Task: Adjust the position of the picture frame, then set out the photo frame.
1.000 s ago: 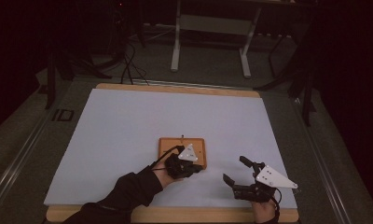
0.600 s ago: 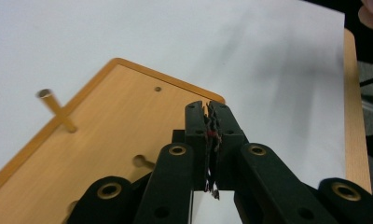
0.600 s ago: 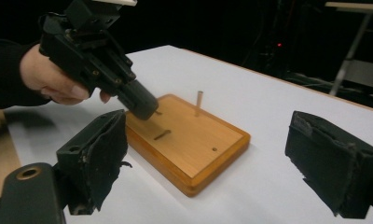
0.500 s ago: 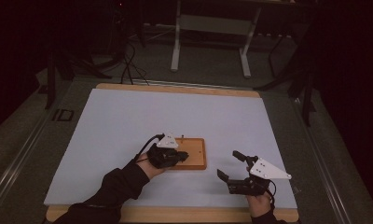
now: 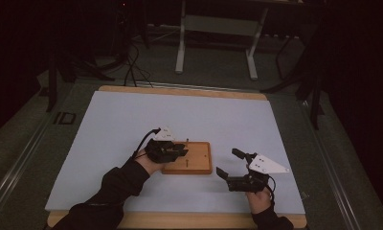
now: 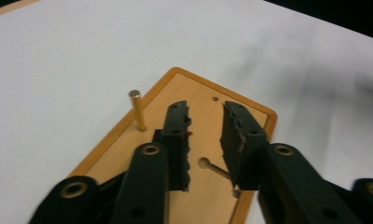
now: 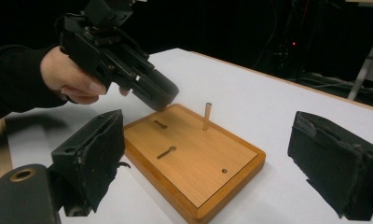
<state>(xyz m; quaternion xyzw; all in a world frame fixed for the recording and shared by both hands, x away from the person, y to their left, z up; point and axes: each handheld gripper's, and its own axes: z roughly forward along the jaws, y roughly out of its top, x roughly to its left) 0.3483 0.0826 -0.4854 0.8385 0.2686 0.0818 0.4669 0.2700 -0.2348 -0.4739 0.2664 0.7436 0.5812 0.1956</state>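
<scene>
High view
Board: wooden board [image 5: 197,162] lying flat on the white mat [image 5: 108,124], near the front edge, between the two grippers.
Left gripper: left gripper [image 5: 182,149] reaching over the board's left end, jaws having just been opening, a small gap now, nothing clamped.
Right gripper: right gripper [image 5: 230,164] hovering just right of the board, apart from it, jaws spread wide, empty.
Surroundings: metal stand legs [image 5: 181,48] rising beyond the table; cables [image 5: 129,62] trailing over the floor; nothing blocking either gripper.
Writing: dark mark on the strip left of the mat [image 5: 64,118], looking like "ID", not being read with certainty.

Left gripper view
Jaws: standing slightly apart above the board [image 6: 203,116], gripping nothing.
Standing pin: brass pin [image 6: 137,110] standing upright near the board's edge, left of the jaws, untouched.
Lying pin: second pin [image 6: 214,168] lying flat on the board below the gap between the jaws, partly hidden by the right-hand one.
Hole: small empty hole [image 6: 215,99] showing beyond the jaw tips.

Right gripper view
Jaws: held far apart, framing the board [image 7: 194,154], nothing between the pads.
Other hand: left gripper [image 7: 163,100] pointing down at the board's far corner, its opening hidden at this angle.
Board contents: upright pin [image 7: 207,115], two key-shaped slots [image 7: 167,151], one small hole [image 7: 224,171].
Labels: no brand or text being made out.
</scene>
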